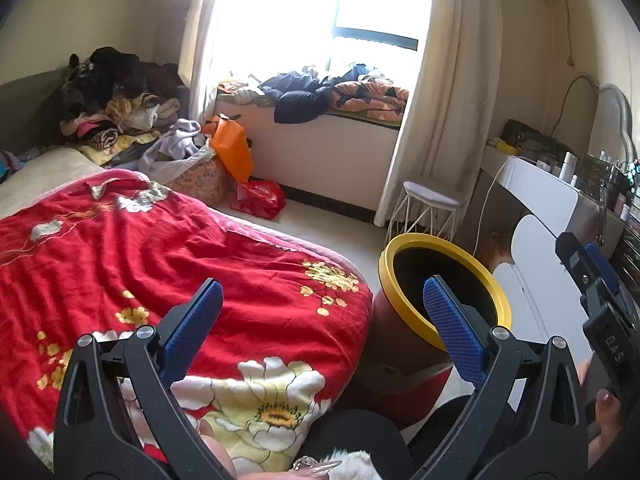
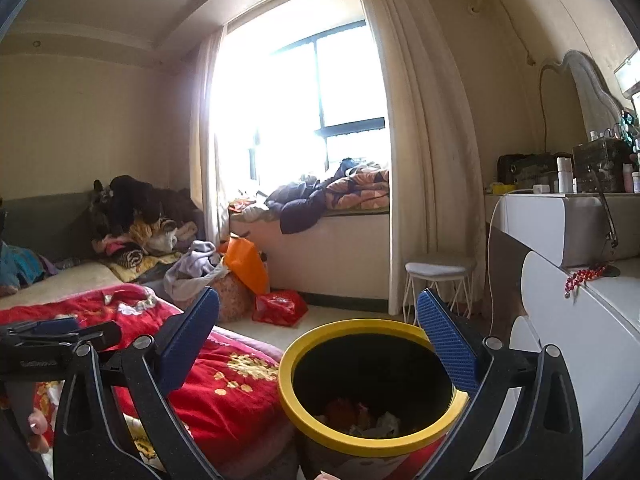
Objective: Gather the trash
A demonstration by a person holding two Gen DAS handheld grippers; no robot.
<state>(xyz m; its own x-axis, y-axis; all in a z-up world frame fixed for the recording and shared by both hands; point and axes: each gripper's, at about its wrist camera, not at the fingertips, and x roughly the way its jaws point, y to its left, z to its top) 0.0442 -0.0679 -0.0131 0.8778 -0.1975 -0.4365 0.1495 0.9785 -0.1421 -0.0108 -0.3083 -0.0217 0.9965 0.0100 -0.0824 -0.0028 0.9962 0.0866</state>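
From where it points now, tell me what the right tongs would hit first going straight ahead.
Probably the yellow-rimmed bin: the right tongs are open and empty, its mouth just ahead and below. Depth is unclear; they might pass over the rim.

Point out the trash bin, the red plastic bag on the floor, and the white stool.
trash bin (image 2: pixel 304 420): right wrist view, front left of its yellow rim.
red plastic bag (image 2: pixel 280 307): right wrist view, middle of the crumpled bag.
white stool (image 1: pixel 434 196): left wrist view, top of the seat.

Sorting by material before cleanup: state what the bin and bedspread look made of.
Trash bin: likely plastic; smooth, evenly coloured yellow rim, dark inside, red body.
Bedspread: woven fabric, perhaps cotton; soft creases, matte red with floral print.
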